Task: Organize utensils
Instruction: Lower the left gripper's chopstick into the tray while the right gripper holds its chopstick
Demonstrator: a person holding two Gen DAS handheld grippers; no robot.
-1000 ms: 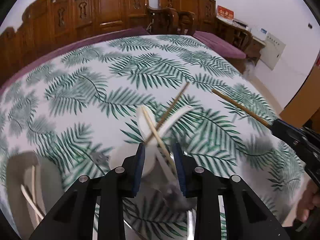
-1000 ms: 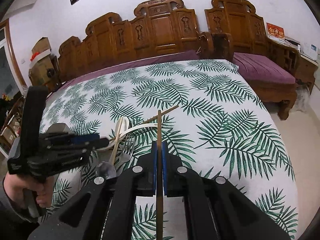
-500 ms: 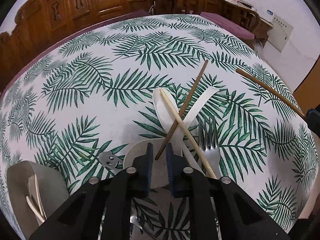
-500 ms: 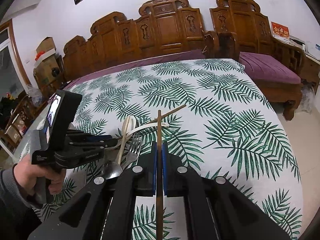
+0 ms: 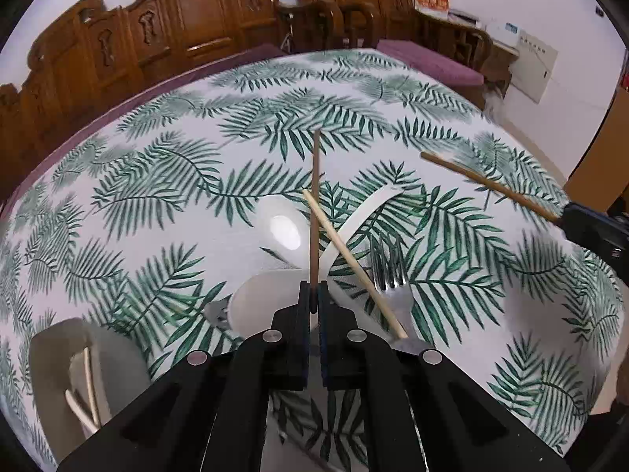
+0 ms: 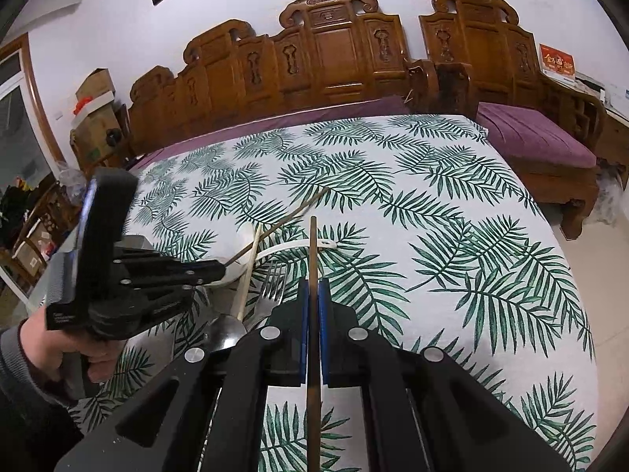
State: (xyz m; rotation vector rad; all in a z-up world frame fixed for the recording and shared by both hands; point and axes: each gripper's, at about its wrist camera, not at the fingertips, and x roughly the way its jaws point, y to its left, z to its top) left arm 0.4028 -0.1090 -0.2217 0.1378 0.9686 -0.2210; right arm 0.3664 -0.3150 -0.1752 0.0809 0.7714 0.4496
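My left gripper (image 5: pixel 313 295) is shut on a dark brown chopstick (image 5: pixel 314 204) that points away over the pile. A pale chopstick (image 5: pixel 354 263), a white spoon (image 5: pixel 283 232), a curved white spoon handle (image 5: pixel 365 216) and a metal fork (image 5: pixel 393 275) lie crossed on the palm-leaf tablecloth (image 5: pixel 157 204). My right gripper (image 6: pixel 313 295) is shut on a second dark chopstick (image 6: pixel 312 259), held above the cloth right of the pile; it also shows in the left wrist view (image 5: pixel 487 185). The left gripper also shows in the right wrist view (image 6: pixel 220 269).
A grey holder (image 5: pixel 59 377) with pale chopsticks in it stands at the near left. A metal spoon (image 6: pixel 228 330) lies by the fork. Carved wooden benches (image 6: pixel 326 59) with purple cushions ring the table's far side.
My left gripper closed on the dark chopstick in the pile, and the stick has swung from slanting to pointing straight ahead. My right gripper kept hold of its chopstick and barely moved.
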